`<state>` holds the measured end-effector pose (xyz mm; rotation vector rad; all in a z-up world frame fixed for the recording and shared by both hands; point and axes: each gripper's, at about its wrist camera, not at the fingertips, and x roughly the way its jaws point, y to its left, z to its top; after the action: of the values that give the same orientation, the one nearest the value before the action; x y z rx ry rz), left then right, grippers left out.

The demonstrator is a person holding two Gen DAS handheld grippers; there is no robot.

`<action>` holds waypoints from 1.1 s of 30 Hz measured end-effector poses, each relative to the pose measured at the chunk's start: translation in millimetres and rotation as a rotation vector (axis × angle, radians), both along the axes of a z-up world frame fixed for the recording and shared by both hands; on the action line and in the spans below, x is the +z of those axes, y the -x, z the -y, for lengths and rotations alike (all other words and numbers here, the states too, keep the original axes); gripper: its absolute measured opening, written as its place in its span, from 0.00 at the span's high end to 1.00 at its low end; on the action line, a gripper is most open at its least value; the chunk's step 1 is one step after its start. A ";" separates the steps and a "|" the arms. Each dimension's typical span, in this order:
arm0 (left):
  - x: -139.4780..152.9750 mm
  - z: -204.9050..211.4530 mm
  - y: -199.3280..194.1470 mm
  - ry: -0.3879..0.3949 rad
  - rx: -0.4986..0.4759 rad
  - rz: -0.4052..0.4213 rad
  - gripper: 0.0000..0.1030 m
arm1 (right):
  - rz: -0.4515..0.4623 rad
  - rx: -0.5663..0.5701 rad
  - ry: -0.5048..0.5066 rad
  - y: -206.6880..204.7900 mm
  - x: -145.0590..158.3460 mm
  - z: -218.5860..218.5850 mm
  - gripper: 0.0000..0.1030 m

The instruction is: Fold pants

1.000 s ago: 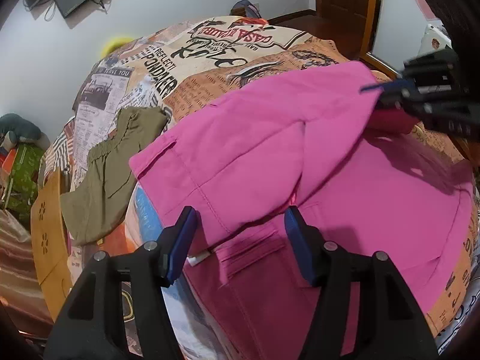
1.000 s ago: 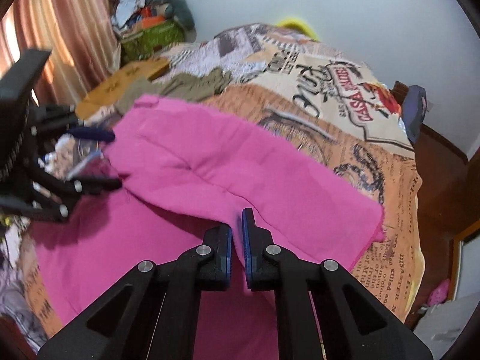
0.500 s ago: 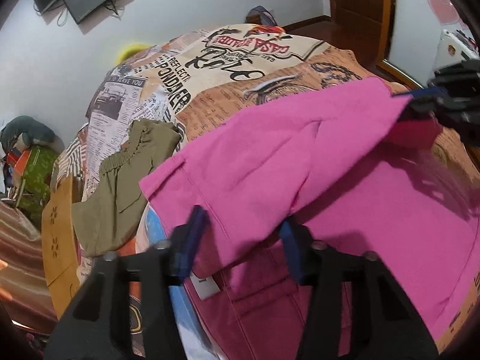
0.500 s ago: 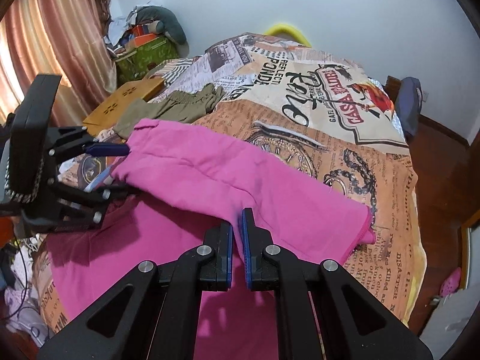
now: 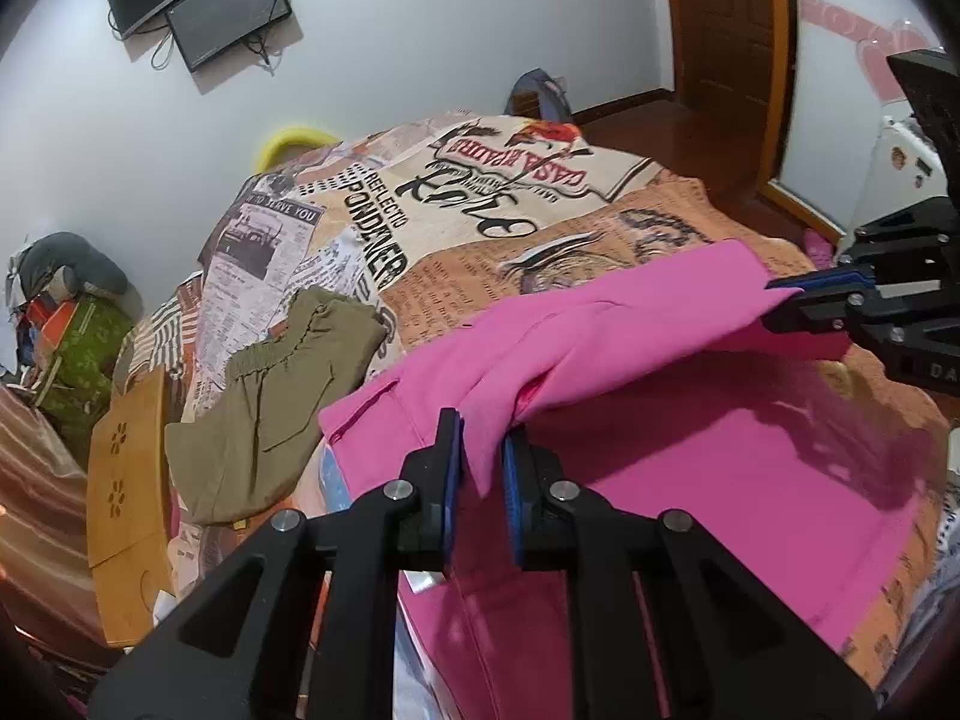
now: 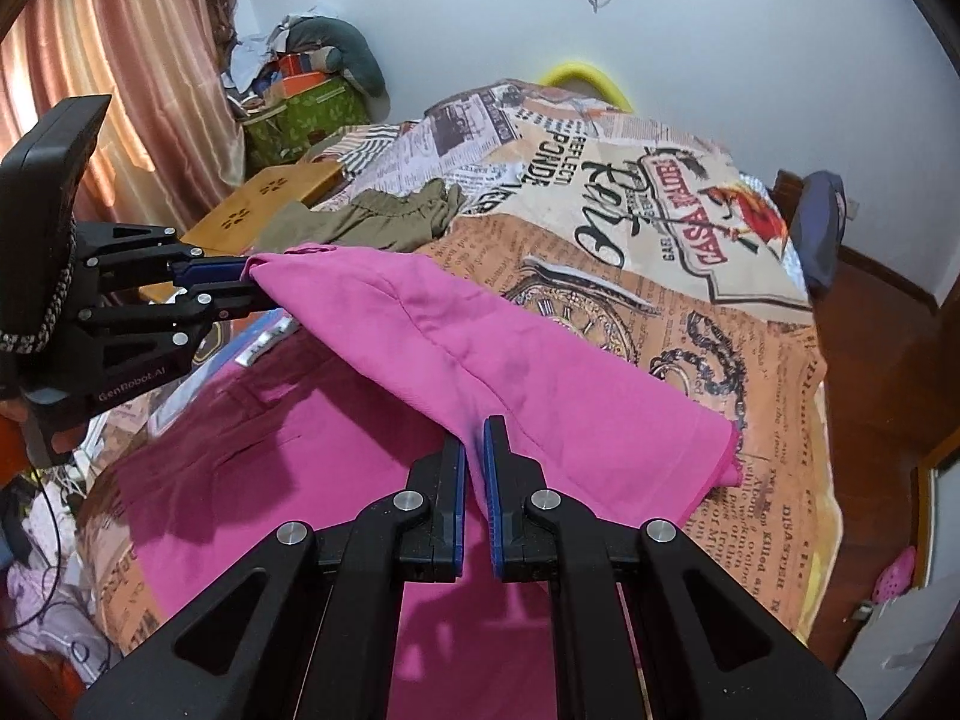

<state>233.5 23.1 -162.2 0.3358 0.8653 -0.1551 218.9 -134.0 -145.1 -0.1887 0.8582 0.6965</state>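
Pink pants [image 5: 690, 456] lie on a bed with a newspaper-print cover [image 5: 480, 204]. Their upper layer [image 6: 492, 360] is lifted off the lower layer and stretched between both grippers. My left gripper [image 5: 482, 438] is shut on the fabric's edge at the waist end; it also shows in the right wrist view [image 6: 240, 285]. My right gripper [image 6: 474, 444] is shut on the fabric's other end; it also shows in the left wrist view [image 5: 780, 300]. The lower layer [image 6: 312, 480] stays flat on the bed.
Olive-green shorts [image 5: 276, 396] lie on the bed beyond the pants. A wooden lap table [image 5: 126, 492] sits at the bed's side. Cluttered bags and boxes [image 6: 300, 96] stand by the curtain. A wall screen [image 5: 204, 6] hangs above. A dark backpack [image 6: 816, 228] leans at the bed's far side.
My left gripper closed on the pink fabric's edge. Both grippers rose, lifting the upper layer off the lower layer and stretching it between them.
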 end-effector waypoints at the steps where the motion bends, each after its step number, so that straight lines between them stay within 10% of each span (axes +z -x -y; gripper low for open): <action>1: 1.7 0.9 3.8 -0.002 -0.004 0.006 0.88 | 0.007 0.001 0.002 4.5 3.5 0.9 0.95; 33: -8.3 13.2 137.5 0.044 -0.058 -0.040 0.87 | -0.050 0.024 0.031 111.2 -12.0 8.8 0.95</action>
<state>96.0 9.9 -170.5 0.3170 0.8910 -0.2348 107.7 -142.8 -157.1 -0.2103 0.9165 0.7134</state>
